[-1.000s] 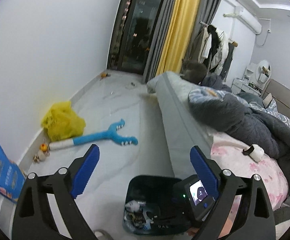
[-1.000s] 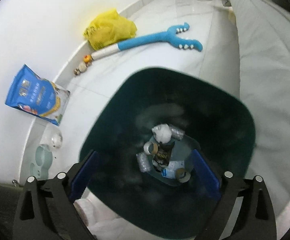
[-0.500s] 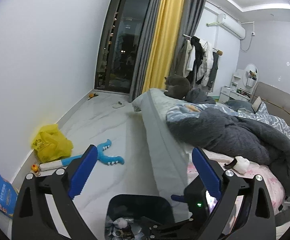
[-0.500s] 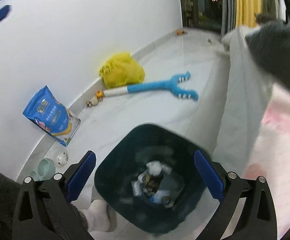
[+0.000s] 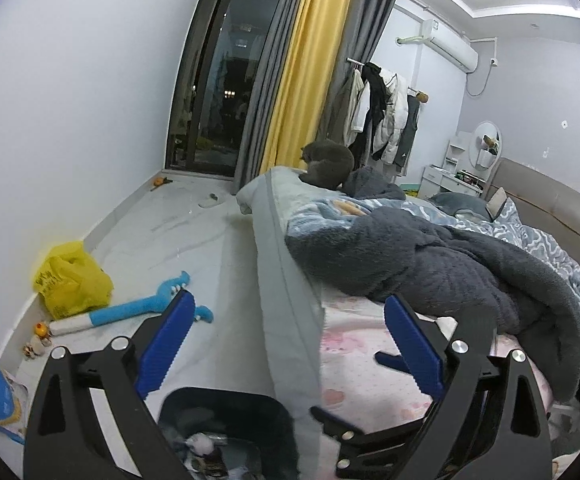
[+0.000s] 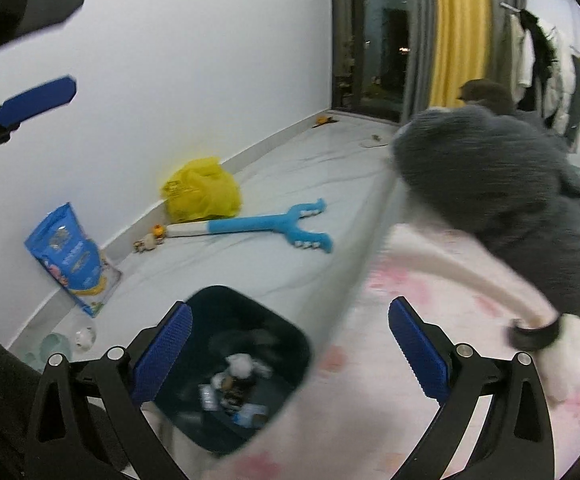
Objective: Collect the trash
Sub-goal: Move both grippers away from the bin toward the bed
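- Both tools empty: left gripper (image 5: 286,344) and right gripper (image 6: 290,354) have jaws spread wide, nothing between the blue pads.
- Likely next trash: white crumpled wad with a black band (image 6: 546,336) on the pink floral bedsheet (image 6: 370,400), just beside the right gripper's right finger, at the hem of the dark grey fleece blanket (image 6: 530,200).
- Handling guess: light, soft, squashable, not fragile; pinch the bulky white body, since the band could slip off.
- Dark teal plastic trash bin (image 6: 290,332) stands on the floor against the bed edge, holding wrappers and a white wad.
- Other candidates by the wall: yellow plastic bag (image 5: 70,280), blue snack pouch (image 6: 66,256); both thin and crinkly, grab a fold.
- Right view motion-blurred; whether the white strip joins the wad is unclear. In the left view the wad is hidden behind the gripper. Bin contents too small to identify.
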A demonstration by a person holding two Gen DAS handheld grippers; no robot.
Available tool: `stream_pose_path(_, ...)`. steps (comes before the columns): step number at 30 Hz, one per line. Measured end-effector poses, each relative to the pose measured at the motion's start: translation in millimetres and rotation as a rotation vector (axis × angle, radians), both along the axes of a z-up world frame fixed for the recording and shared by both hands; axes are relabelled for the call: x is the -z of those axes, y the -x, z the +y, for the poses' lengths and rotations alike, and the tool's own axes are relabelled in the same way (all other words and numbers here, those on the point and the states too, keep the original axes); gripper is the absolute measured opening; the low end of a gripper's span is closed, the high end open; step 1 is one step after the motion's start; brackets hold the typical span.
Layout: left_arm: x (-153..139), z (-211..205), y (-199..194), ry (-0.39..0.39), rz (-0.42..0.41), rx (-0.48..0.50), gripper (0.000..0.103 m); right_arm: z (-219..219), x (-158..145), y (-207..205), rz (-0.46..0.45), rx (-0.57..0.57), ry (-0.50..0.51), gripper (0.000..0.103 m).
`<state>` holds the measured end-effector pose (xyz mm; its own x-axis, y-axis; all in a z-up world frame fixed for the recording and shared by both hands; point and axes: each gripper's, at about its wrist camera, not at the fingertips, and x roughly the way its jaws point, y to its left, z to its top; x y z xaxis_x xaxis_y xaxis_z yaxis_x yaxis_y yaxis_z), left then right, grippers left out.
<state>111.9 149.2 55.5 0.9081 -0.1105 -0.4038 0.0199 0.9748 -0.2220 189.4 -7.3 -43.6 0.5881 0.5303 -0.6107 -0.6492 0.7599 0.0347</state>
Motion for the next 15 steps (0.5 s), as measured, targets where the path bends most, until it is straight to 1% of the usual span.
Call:
stream_pose_path(4,3.1,-11.3,-11.2,0.052,0.035,0.009,0.097,-31.4,-4.4,-12.6,-0.011,0.065,-0.002,0.099)
stream_pose_path(8,7.3,-22.8,-21.6,0.088,0.08,0.004,0.097,-59.8,-7.8,-23.9,-0.023,0.126,-0.001,0.099)
stream_pose_path(15,22.8,-44.9,-43.9,0.176,0.169,0.019,0.097,-102.5,-7.6,-33.8,-0.069,0.166,0.085,0.099)
